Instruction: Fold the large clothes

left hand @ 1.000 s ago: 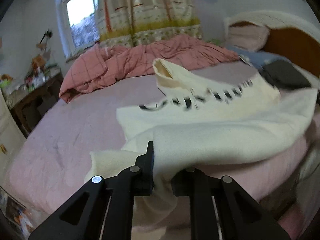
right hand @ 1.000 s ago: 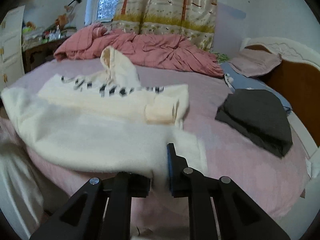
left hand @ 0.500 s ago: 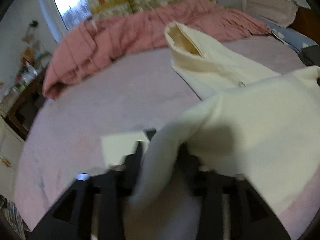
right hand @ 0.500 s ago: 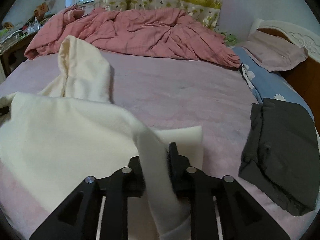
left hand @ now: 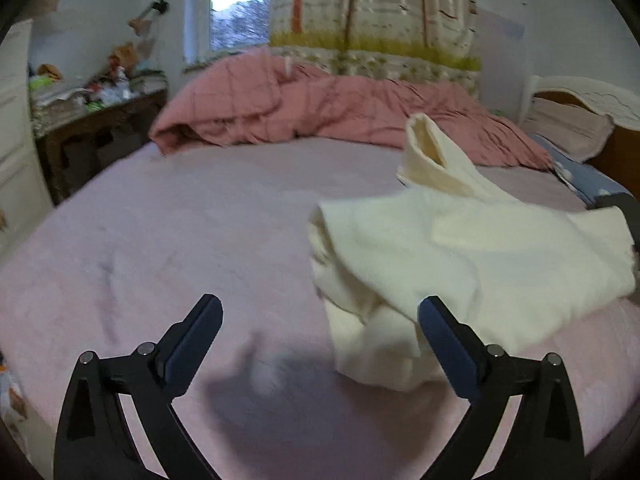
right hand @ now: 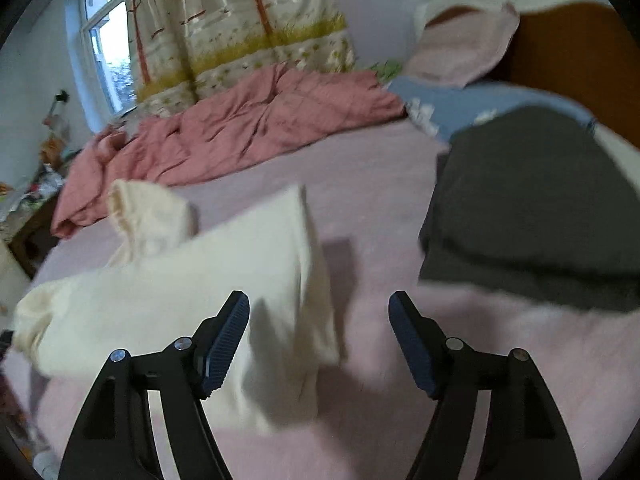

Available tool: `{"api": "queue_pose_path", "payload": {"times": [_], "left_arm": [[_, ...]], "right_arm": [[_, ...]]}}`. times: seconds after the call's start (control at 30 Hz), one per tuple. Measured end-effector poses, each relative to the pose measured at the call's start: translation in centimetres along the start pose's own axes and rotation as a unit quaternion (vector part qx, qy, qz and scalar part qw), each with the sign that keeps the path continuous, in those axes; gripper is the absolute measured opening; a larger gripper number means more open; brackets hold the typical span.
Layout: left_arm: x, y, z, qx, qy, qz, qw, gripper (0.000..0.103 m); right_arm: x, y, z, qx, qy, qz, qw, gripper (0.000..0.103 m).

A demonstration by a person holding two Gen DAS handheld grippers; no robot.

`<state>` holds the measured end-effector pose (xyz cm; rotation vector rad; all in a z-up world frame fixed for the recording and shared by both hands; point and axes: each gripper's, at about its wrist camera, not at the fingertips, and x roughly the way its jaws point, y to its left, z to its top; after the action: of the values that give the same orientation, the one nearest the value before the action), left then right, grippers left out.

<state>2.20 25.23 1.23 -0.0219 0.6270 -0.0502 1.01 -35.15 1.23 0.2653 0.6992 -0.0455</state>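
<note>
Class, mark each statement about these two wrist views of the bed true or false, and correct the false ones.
1. The cream garment hangs off a chair. False: it lies on the pink bed sheet.
2. A dark grey folded garment lies on the bed. True.
3. The left gripper clamps the cloth. False: its jaws are opening and press on nothing.
4. A rumpled pink quilt lies at the far side. True.
5. The right gripper grips nothing. True.

A home bedroom: bed (left hand: 200, 240), quilt (left hand: 320, 112), curtain (left hand: 376, 12).
</note>
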Motion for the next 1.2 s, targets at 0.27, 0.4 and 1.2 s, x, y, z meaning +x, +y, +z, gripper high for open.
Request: {"api": "queue_pose_path", "payload": {"times": [0.27,0.4,1.2], "left_arm": [[6.2,-1.0,2.9,-0.046,0.056,0.023,0.9971,0.030],[10.5,0.5,4.0,-0.059,0.078,0.127,0.9871,0.000],[0.7,-2.1,-1.4,-0.012,0.001,-0.075,0.9971,0.009]], "right_arm": [[4.3,1.4,1.1,0.024,0.065,0.002,0.998,0.022],[7.3,2.2,1.5,0.014,0.055,-0.039,0.998,0.008],[1.0,-0.8,-3.9,0.042,0.083,0.070,0.993,0.052]]}}
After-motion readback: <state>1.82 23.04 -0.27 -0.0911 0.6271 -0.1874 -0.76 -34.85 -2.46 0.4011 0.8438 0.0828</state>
